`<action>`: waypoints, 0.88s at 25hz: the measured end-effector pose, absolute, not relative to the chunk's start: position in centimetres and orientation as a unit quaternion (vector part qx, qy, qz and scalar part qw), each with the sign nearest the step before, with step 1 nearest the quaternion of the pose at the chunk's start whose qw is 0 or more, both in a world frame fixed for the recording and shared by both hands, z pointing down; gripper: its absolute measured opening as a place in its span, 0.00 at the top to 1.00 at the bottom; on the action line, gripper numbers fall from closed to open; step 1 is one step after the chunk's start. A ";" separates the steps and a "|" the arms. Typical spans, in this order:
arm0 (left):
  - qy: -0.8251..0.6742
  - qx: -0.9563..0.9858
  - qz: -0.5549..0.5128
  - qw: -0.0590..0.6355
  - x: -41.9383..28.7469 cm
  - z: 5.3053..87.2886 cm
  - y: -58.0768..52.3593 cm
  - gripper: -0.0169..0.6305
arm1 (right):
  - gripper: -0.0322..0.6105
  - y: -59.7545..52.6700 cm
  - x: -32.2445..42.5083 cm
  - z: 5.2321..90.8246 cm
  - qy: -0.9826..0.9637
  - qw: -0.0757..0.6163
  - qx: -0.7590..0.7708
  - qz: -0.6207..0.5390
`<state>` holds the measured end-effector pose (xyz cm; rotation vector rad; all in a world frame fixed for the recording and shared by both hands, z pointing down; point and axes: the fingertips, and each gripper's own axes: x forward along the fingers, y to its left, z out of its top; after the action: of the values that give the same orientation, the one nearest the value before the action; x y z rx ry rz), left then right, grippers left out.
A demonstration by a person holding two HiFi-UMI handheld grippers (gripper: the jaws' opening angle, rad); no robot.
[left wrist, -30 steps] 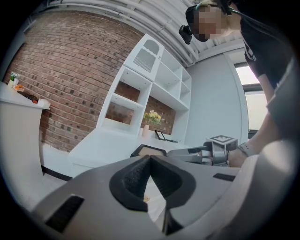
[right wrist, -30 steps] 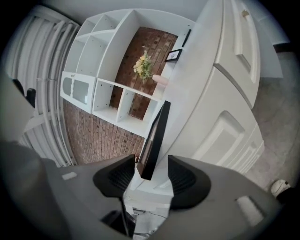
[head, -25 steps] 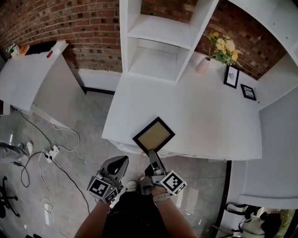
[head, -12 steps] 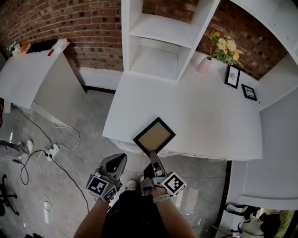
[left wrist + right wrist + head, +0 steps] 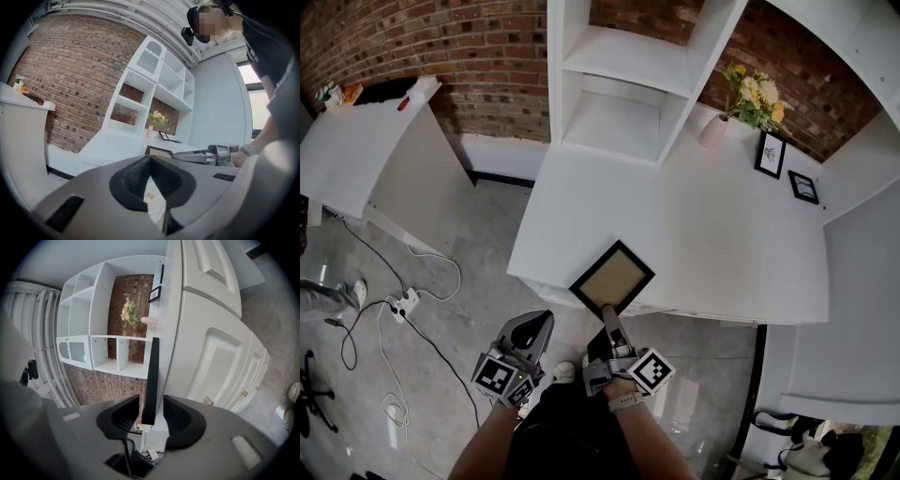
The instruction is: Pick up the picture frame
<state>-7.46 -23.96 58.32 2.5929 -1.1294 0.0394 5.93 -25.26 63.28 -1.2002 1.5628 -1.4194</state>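
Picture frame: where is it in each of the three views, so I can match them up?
Head view: frame lies at the desk's near edge, lower centre.
Left gripper view: its edge shows just right of centre, on the desk.
Right gripper view: edge-on, a dark upright bar at centre.
Shared landmark: the flower vase, in all three.

The desk top [image 5: 731, 234] is left bare in mid-frame, hemmed by the shelf unit [image 5: 614, 122] at top centre, the flower vase [image 5: 711, 131] at upper right and the picture frame [image 5: 612, 277] below.
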 end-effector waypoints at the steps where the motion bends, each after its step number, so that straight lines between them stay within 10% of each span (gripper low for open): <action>1: -0.395 0.905 0.014 0.156 -7.5 58.4 -24.0 0.98 | 0.71 -25.4 5.9 63.4 0.599 0.353 -0.460 -0.552; 22: -0.407 0.898 0.015 0.165 -8.6 58.4 -24.5 0.98 | 0.91 -26.8 5.6 62.5 0.590 0.389 -0.419 -0.570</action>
<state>-8.60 -24.52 58.42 2.5601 -1.1591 0.0434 5.61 -26.81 62.53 -1.0650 1.4991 -1.4498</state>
